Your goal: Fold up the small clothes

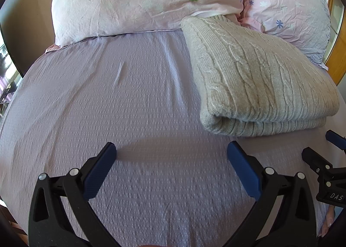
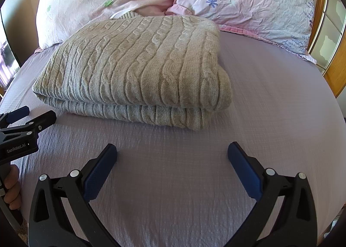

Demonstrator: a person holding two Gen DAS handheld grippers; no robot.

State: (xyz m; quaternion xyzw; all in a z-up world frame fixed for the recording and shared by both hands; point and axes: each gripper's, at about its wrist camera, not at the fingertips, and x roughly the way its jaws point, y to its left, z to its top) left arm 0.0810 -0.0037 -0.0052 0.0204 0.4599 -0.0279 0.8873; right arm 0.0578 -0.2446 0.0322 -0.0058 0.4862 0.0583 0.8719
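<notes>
Ahead of our left gripper (image 1: pixel 172 154) and off to its right, the folded sweater (image 1: pixel 259 80) lies on the bed (image 1: pixel 121 100). We hold this gripper with its fingers spread wide, nothing between the blue pads (image 1: pixel 98 173), and it hangs low over bare lilac sheet. The sweater is a pale grey cable knit, doubled over so that a rolled fold faces us, with a ribbed lower layer showing under the top one. Its far end runs up against two flowered pillows (image 1: pixel 140 0) at the head of the bed. At the right edge of this view we see our right gripper (image 1: pixel 324 160), near the sweater's closest corner but not touching it.

Straight ahead of our right gripper (image 2: pixel 172 155) and a little to its left, the sweater (image 2: pixel 138 65) sits near but apart from the fingertips, with a strip of sheet (image 2: pixel 173 182) between. Here too the fingers are spread wide and hold nothing. From this side we see two stacked layers, the upper one folded round on the right, the lower one sticking out slightly at the near right corner. Behind it the pillows (image 2: pixel 248 4) meet just beyond its far edge. To the left our other gripper (image 2: pixel 28 121) comes into view, close beside the sweater's left corner, with a hand (image 2: pixel 12 186) on its handle.
</notes>
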